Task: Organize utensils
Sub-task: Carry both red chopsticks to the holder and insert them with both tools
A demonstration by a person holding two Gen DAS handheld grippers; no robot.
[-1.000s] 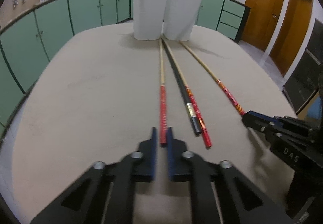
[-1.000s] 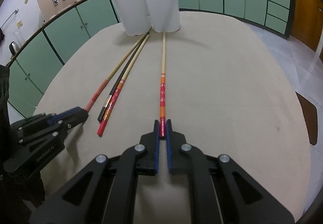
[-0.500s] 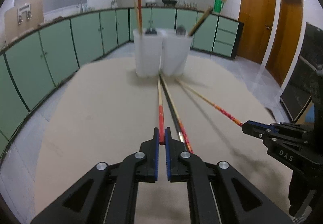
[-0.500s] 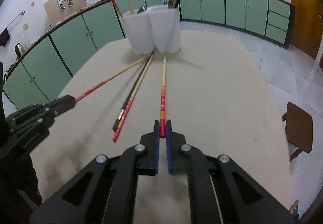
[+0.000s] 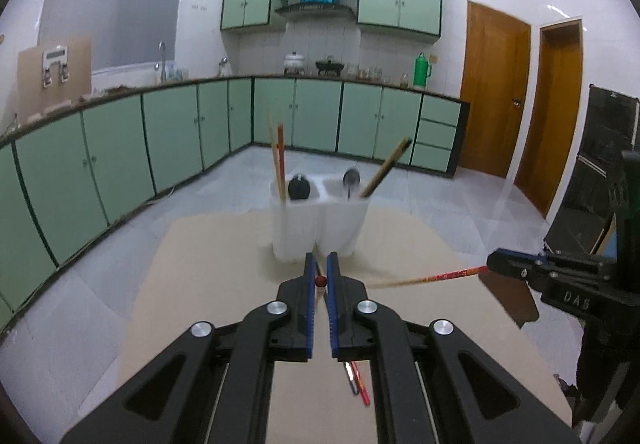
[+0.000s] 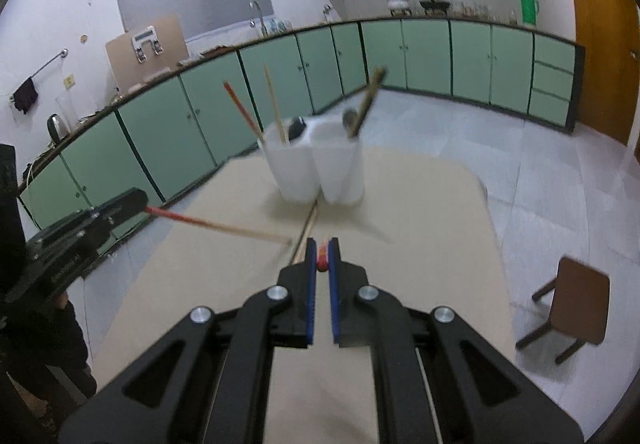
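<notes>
red chopstick end pinched btwn left gripper tips.

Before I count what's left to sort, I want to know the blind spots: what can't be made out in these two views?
- Chopsticks on the table, left wrist view: mostly hidden under the left gripper; number unclear.
- Held chopstick, right wrist view: seen end-on in the right gripper; length hidden.
- White holder, right wrist view: motion-blurred; contents below the rim hidden by its walls.
- Left gripper's chopstick, right wrist view: smeared by blur.
</notes>
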